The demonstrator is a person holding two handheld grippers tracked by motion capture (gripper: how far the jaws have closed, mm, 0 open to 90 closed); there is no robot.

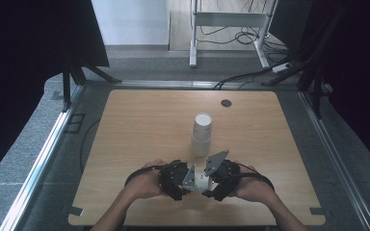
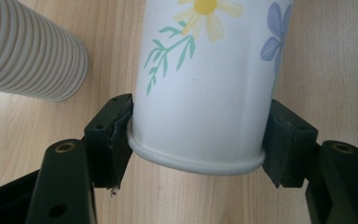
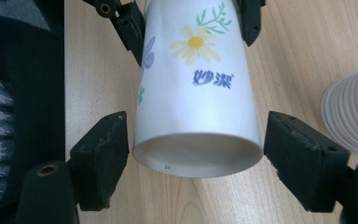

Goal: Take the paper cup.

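Note:
A white paper cup (image 1: 200, 182) printed with flowers lies level between my two grippers near the table's front edge. My left gripper (image 2: 198, 140) is shut on it just behind the rolled rim, both pads (image 2: 116, 135) pressed against the wall. In the right gripper view the cup (image 3: 196, 93) shows its recessed base toward the camera. My right gripper (image 3: 196, 154) straddles that base end, with a thin sliver of table showing between each pad (image 3: 107, 149) and the cup. The left gripper (image 3: 191, 23) clamps the far end there. From above, the left gripper (image 1: 191, 185) and right gripper (image 1: 208, 185) face each other.
A tall stack of upturned white cups (image 1: 202, 134) stands mid-table just beyond the grippers; the same stack of cups (image 2: 28, 51) lies close at the left gripper's side, and the stack of cups (image 3: 354, 116) at the right gripper's side. A dark round grommet (image 1: 226, 103) sits near the far edge of the wooden table (image 1: 139, 125).

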